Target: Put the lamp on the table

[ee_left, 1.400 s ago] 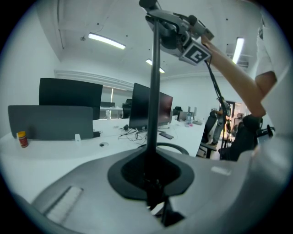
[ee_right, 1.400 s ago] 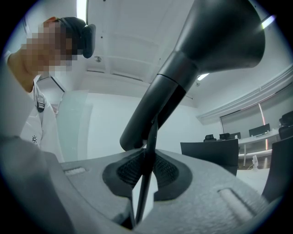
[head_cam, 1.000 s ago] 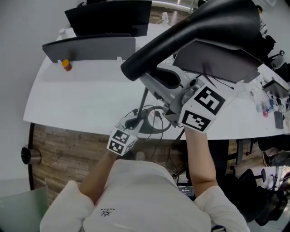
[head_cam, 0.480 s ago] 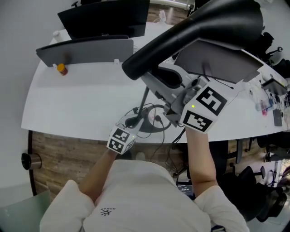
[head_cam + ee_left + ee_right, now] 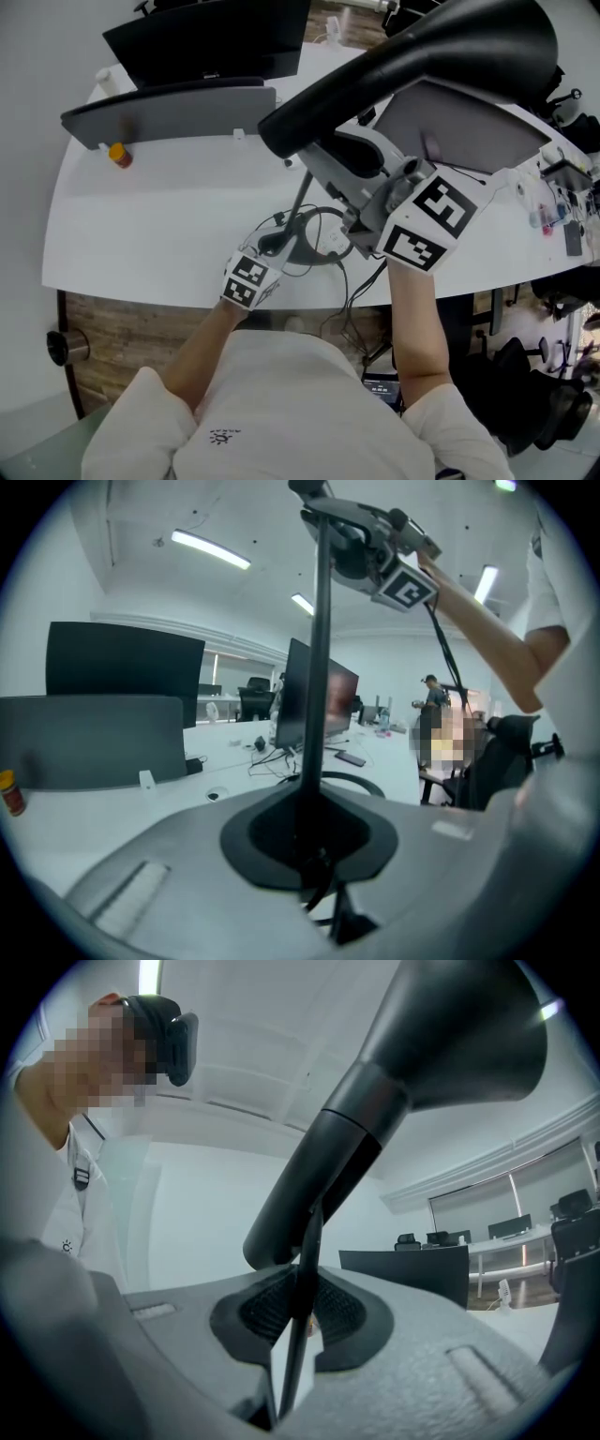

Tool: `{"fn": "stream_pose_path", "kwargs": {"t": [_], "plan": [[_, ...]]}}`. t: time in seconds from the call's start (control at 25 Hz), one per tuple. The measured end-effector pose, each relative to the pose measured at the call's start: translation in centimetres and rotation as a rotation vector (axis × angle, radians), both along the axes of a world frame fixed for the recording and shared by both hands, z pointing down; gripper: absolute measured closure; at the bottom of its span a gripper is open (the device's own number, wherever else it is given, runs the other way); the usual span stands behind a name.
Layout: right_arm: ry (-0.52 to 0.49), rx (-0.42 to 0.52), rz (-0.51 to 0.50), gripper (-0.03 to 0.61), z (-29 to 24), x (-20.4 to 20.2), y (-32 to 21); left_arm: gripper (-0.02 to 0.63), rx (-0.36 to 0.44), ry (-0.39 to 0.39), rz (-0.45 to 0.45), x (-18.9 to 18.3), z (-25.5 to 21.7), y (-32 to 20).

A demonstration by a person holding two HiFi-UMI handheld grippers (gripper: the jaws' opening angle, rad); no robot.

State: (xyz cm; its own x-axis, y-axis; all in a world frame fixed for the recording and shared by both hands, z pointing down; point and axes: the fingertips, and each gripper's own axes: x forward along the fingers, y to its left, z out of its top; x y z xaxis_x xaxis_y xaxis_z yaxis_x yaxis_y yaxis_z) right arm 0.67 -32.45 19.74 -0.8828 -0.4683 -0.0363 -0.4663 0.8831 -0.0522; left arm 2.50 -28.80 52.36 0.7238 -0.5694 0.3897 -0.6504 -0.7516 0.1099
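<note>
Lamp (image 5: 422, 66) carried two-handed, both jaws clenched on its thin pole (image 5: 317, 667); left gripper (image 5: 279, 246) grasps low by the ring base (image 5: 354, 776), nearer the white tabletop (image 5: 159, 216); right gripper (image 5: 328, 173) grasps just under the shade (image 5: 422, 1054); pole upright between them; whether the base touches down is unclear.

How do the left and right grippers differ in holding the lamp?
The left gripper grips the lamp low on its pole; the right gripper grips it high, just under the shade. The left gripper is near the table; the right gripper is raised. Both are shut on the pole.
</note>
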Motion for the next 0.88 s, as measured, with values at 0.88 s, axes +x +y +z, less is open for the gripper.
{"fn": "stream_pose_path", "kwargs": {"t": [0.88], "plan": [[0.069, -0.03, 0.121, 0.541, 3.5, -2.9, -12.0, 0.591, 0.029, -0.029, 0.093, -3.9, 3.7, -12.9]]}}
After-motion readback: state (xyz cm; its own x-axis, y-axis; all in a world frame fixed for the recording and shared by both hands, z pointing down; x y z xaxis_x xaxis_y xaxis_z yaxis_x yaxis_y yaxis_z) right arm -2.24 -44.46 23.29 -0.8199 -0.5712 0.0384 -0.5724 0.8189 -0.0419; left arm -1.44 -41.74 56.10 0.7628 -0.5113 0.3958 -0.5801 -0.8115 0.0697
